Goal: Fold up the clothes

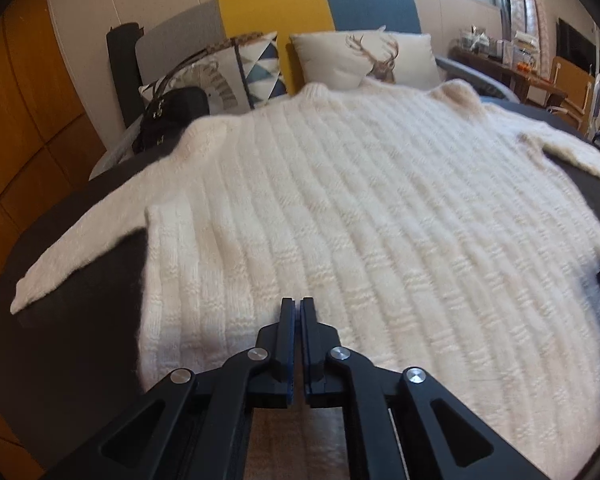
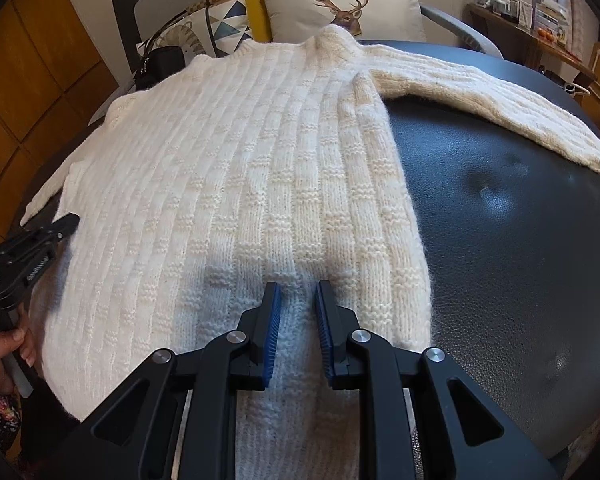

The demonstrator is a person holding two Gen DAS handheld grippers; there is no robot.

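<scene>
A cream cable-knit sweater (image 2: 260, 168) lies spread flat on a dark leather-look surface (image 2: 520, 220), collar at the far side toward the cushions, hem at the near edge, one sleeve stretched far right and the other trailing left. The right hand-held gripper (image 2: 298, 308) hangs over the near hem with its jaws partly apart; knit shows between the blue pads (image 2: 274, 312), but whether they press on it or merely straddle it cannot be told from this view. The left hand-held gripper (image 1: 298, 308) has its jaws closed together above the near-left part of the body, with nothing visibly caught between them. The chief risk, as I judge it, is a lopsided fold: if only the right side has the hem, lifting would drag the body askew and leave the left half lying. The thick, fuzzy knit could also let the pads take only the top layer, so that front and back part as it rises. The smooth surface offers little friction, so a pull toward the far side may slide the whole garment toward the deer cushion (image 2: 344, 4) and the black handbag (image 2: 160, 64) instead of folding it. The spread sleeves, not yet tucked in, could bunch under the body and spoil a flat result.
</scene>
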